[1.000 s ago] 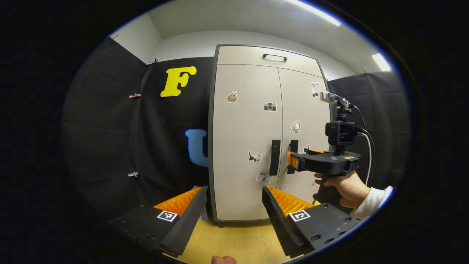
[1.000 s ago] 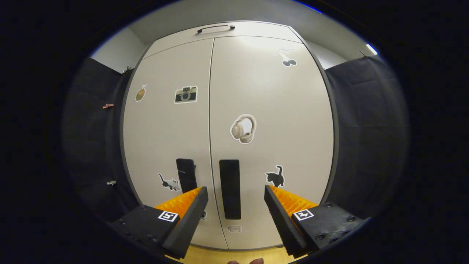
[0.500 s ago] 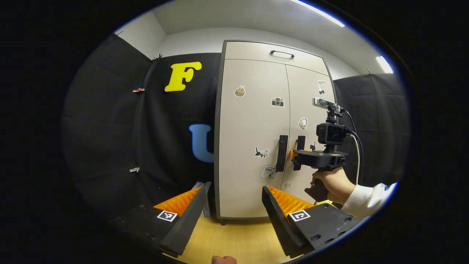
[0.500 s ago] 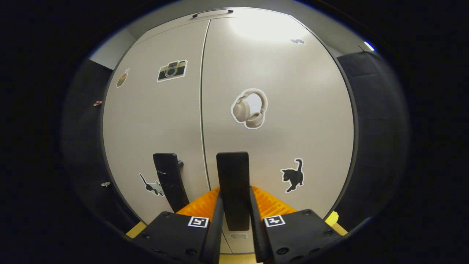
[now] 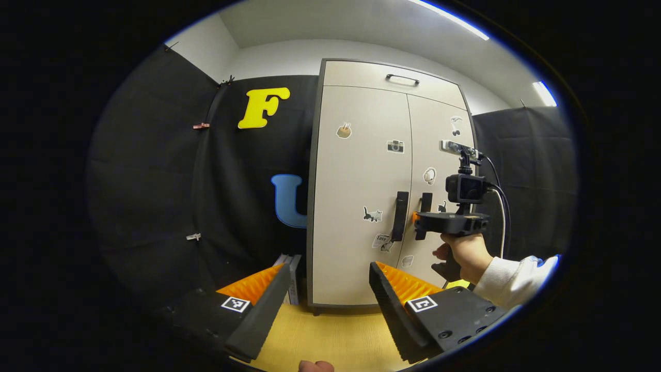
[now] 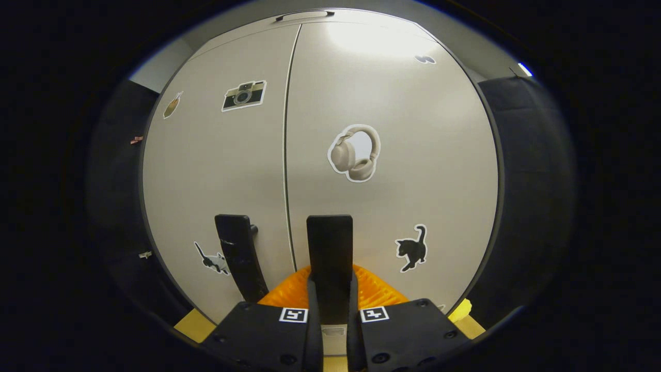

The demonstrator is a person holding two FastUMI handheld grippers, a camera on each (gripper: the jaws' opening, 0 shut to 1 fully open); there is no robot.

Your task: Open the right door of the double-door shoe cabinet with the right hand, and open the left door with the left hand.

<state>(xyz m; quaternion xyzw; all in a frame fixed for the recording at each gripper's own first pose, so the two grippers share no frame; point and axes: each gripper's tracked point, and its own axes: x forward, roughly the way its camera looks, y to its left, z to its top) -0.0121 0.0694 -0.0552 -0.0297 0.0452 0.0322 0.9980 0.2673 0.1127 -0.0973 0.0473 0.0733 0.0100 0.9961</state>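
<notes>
Pale grey cabinet doors [image 6: 413, 134]; black handles [image 6: 329, 253]; black cat sticker [image 6: 411, 248]; yellowish wood floor [image 5: 330, 341].

The right gripper [image 6: 329, 305] has moved in and closed on the right handle [image 6: 329, 258]; the left gripper [image 5: 325, 294] has drawn back from the cabinet [image 5: 361, 196].

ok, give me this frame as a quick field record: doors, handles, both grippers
cabinet: double-door shoe cabinet, stickers on both doors
right door: looks closed, seam with left door narrow
left door: closed
right handle: vertical bar, clamped between the jaws
left handle: vertical bar, free
right gripper: shut on right handle; held by a hand in a white sleeve
left gripper: jaws open, back from the cabinet, holding nothing
floor: light wood
stage: right handle gripped, pull not evident; left door untouched
</notes>
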